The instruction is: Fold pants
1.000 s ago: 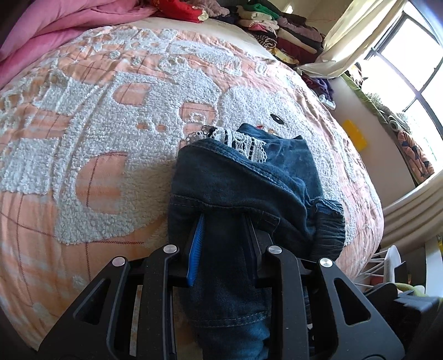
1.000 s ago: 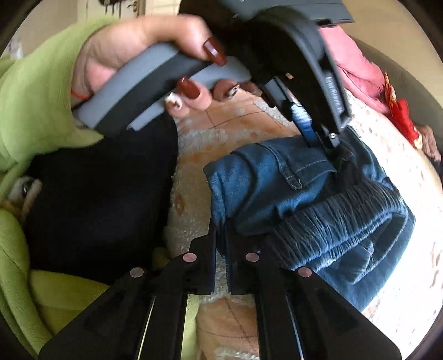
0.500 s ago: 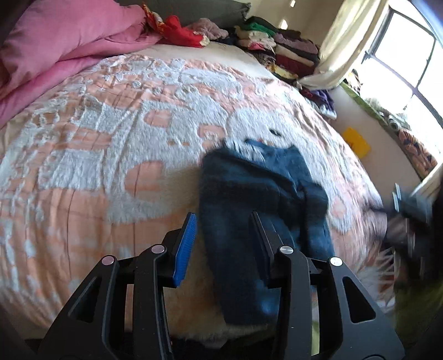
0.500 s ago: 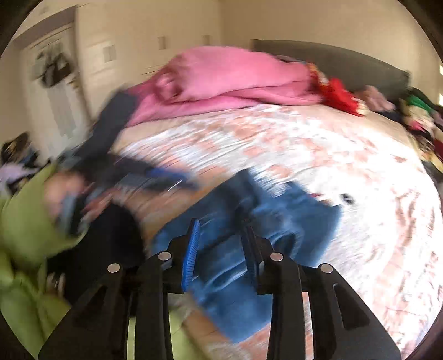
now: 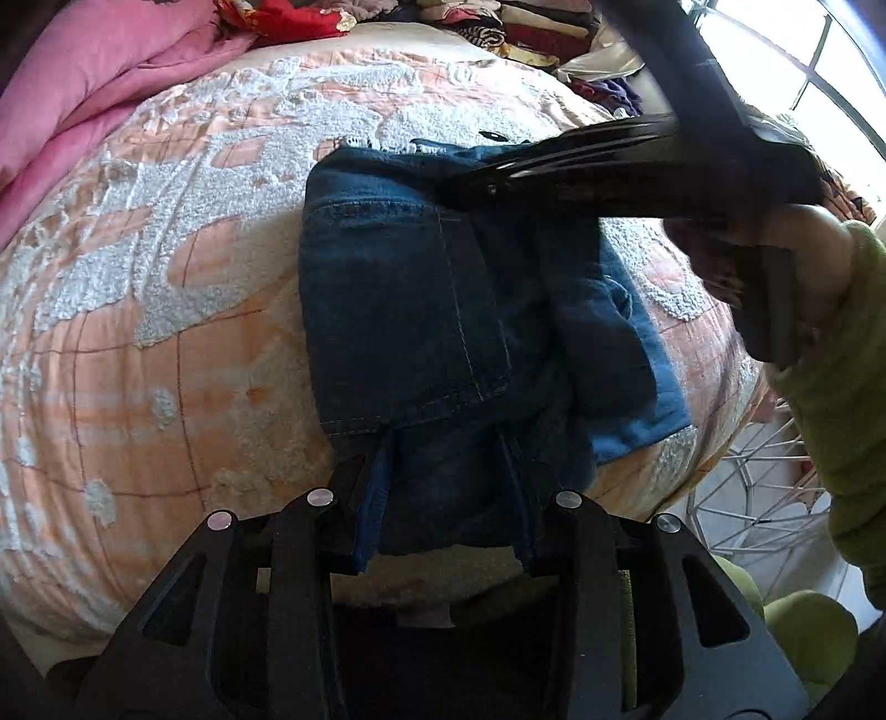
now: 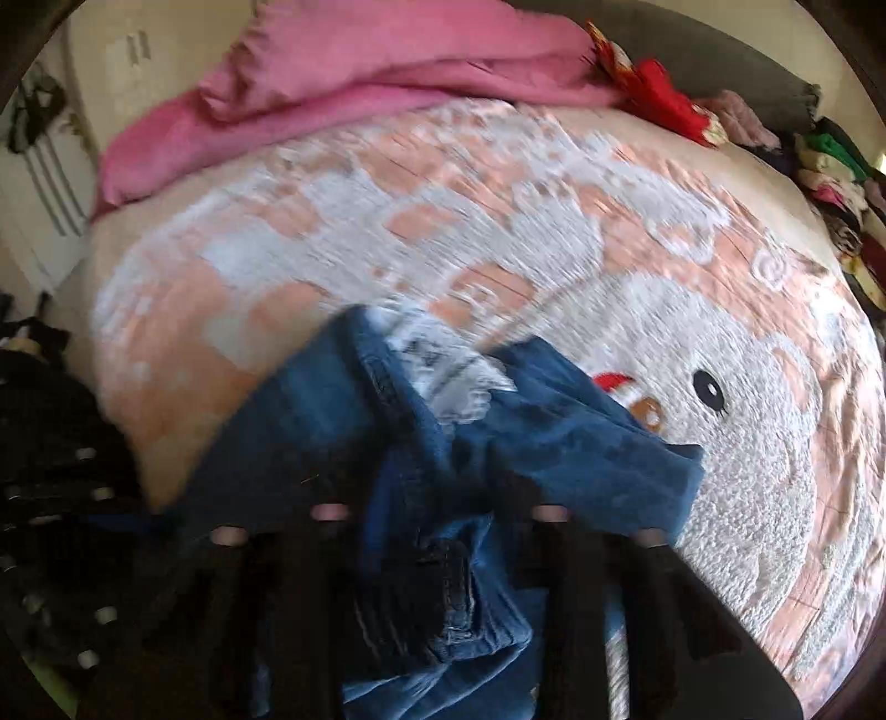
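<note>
— What is the place?

— A bedroom. There is a bed (image 5: pixel 138 332) with a peach and white fluffy cover that shows a cartoon face. A pink quilt (image 5: pixel 83 83) lies bunched at the far side, and a stack of folded clothes (image 5: pixel 542 27) is at the far right, near a bright window (image 5: pixel 819 66).

— And where are the pants?

— The pants (image 5: pixel 398 299) are dark blue denim. They lie on the bed cover at the near edge, folded into a thick packet. One flap with a stitched hem lies on top. A piece of white lace (image 6: pixel 443 376) shows at their far end.

— Your left tongs?

— My left tongs (image 5: pixel 448 487) point down at the near end of the packet. The jaws have just been opening and now stand apart. The denim fills the space between them, and the tips go under the hem of the top flap. I see no pinch in the cloth.

— And the right one?

— My right tongs (image 6: pixel 443 498) are over the right part of the pants, with denim between the jaws. They have just been closing. Their own view is very blurred, so I cannot tell if they grip the cloth. From the left view I see my right hand (image 5: pixel 808 266) on the handle, with a green sleeve (image 5: pixel 841 387). Below it, beside the bed, stands a white wire rack (image 5: pixel 747 487).
</note>
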